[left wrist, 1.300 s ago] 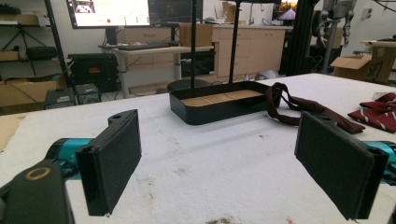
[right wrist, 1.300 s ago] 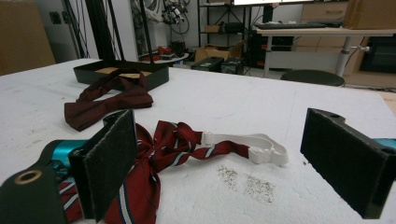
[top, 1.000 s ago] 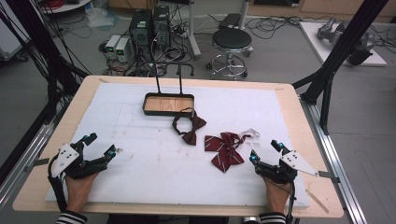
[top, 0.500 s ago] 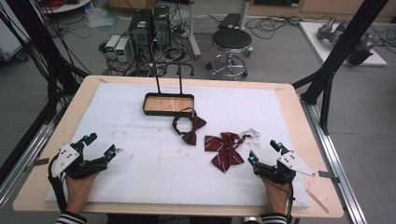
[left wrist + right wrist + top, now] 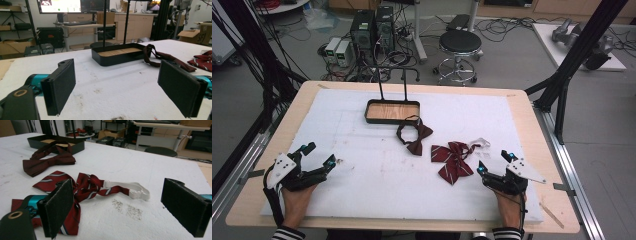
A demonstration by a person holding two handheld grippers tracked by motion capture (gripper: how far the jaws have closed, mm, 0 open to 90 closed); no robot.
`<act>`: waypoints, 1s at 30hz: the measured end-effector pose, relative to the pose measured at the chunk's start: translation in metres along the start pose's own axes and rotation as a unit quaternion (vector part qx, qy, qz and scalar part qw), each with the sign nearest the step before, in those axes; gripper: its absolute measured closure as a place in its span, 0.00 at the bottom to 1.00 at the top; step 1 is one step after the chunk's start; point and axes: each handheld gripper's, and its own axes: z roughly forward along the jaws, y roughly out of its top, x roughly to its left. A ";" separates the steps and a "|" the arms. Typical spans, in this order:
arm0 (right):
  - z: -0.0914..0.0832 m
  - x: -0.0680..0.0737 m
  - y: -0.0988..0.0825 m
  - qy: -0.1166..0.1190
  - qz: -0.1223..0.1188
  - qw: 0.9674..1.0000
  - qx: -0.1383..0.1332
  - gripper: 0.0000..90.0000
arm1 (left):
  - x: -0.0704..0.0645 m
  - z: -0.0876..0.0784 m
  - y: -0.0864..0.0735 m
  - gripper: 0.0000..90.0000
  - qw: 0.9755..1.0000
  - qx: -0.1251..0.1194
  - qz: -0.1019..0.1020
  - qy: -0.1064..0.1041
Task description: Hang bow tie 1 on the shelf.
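Now both grippers rest low on the white mat (image 5: 377, 170), jaws spread wide and holding nothing. Ahead of the left gripper (image 5: 316, 157), well apart from it, stands the black tray (image 5: 117, 55), with the dark bow tie (image 5: 162, 58) touching the tray's right end. Just ahead and left of the right gripper (image 5: 494, 162) lies the striped bow tie (image 5: 82, 186), its white strap (image 5: 130, 188) trailing between the jaws' line of sight.
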 end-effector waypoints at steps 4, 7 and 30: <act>0.001 0.002 0.009 0.013 0.010 1.000 0.015 0.11 | 0.000 0.000 0.000 0.17 1.000 0.001 0.003 0.000; 0.003 0.004 0.018 0.020 0.008 0.999 0.032 0.11 | 0.000 0.000 0.000 0.17 1.000 0.000 0.004 0.000; 0.043 0.032 0.054 0.064 -0.015 0.974 0.216 0.12 | 0.000 0.000 0.000 0.17 1.000 -0.001 0.002 0.000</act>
